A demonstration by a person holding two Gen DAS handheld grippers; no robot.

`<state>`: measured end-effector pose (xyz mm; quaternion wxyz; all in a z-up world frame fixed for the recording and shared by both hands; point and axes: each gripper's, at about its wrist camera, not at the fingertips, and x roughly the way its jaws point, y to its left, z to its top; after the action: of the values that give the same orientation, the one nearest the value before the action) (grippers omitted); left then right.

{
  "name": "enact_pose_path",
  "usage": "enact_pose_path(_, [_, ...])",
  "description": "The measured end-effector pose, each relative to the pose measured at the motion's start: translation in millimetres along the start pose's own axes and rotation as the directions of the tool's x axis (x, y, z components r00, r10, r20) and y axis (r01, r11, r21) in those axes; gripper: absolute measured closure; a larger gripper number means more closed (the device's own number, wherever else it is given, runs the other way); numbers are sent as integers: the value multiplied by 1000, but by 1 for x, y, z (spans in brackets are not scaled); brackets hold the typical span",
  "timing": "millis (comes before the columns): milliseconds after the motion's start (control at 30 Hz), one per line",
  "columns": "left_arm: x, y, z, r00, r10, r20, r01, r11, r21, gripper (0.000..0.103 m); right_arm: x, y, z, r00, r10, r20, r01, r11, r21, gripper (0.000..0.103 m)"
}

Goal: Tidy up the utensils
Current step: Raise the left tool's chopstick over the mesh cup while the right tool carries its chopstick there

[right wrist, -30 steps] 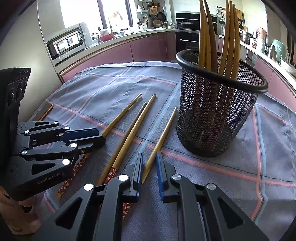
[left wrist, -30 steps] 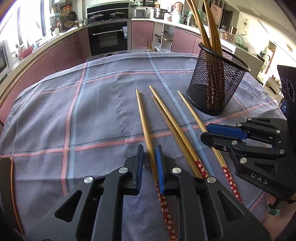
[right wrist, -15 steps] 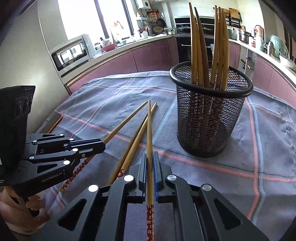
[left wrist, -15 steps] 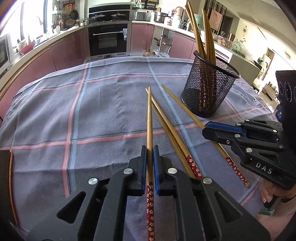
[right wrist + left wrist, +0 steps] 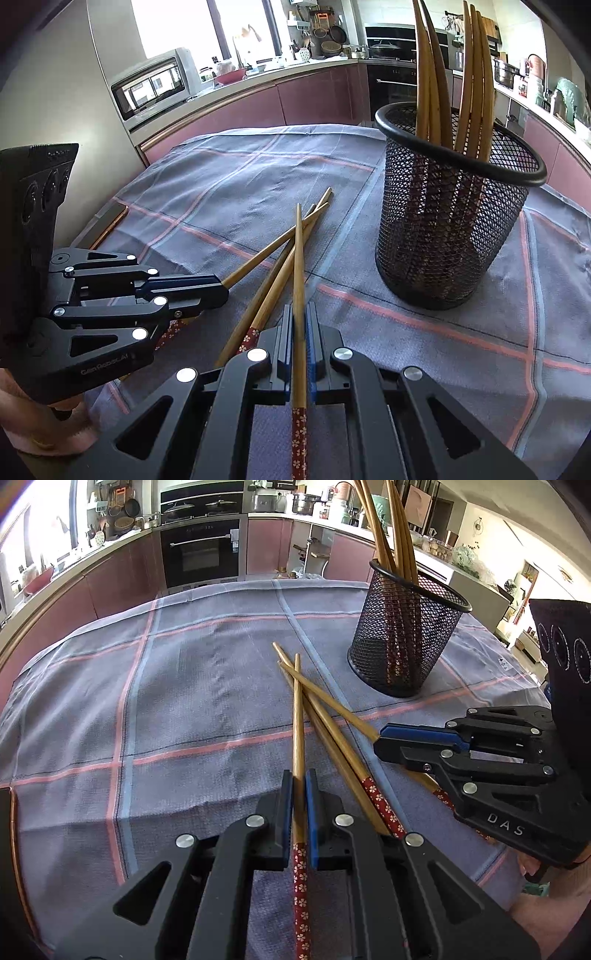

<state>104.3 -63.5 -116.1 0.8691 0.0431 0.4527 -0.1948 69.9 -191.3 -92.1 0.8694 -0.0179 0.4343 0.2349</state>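
Two tools: left tool (image 5: 299, 805) and right tool (image 5: 300, 332) each clamped on one bamboo chopstick.
Loose pair (image 5: 332, 731): crossed on tabletop.
Risk: sticks snagging black mesh cup (image 5: 454, 221) rim, tipping it.

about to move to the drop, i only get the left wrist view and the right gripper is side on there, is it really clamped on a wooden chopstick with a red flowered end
Observer: Yes. The right gripper is shut on the wooden chopstick with a red flowered end, which sits between its blue pads.
Operator: where does its tip go
Observer: Straight ahead, crossing the two loose wooden chopsticks on the checked grey cloth, to the left of the black mesh cup.
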Motion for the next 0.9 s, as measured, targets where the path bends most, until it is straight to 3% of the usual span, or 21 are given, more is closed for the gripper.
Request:
enact_pose_path(433, [14,-2,17,1000,3,-12,-3,1000,24,90,7,1,6,1000,4,-5,-4,1000,-10,97])
enact_pose_path(500, [14,-3,19,1000,8,-12,-7,1000,24,95,3,1,7,1000,5,7,-5,1000,-13,97])
enact_pose_path(900, [-18,1,29,997,-52,56,52,999,0,95,-34,-3,15,993,1,115,0,1000,-15,97])
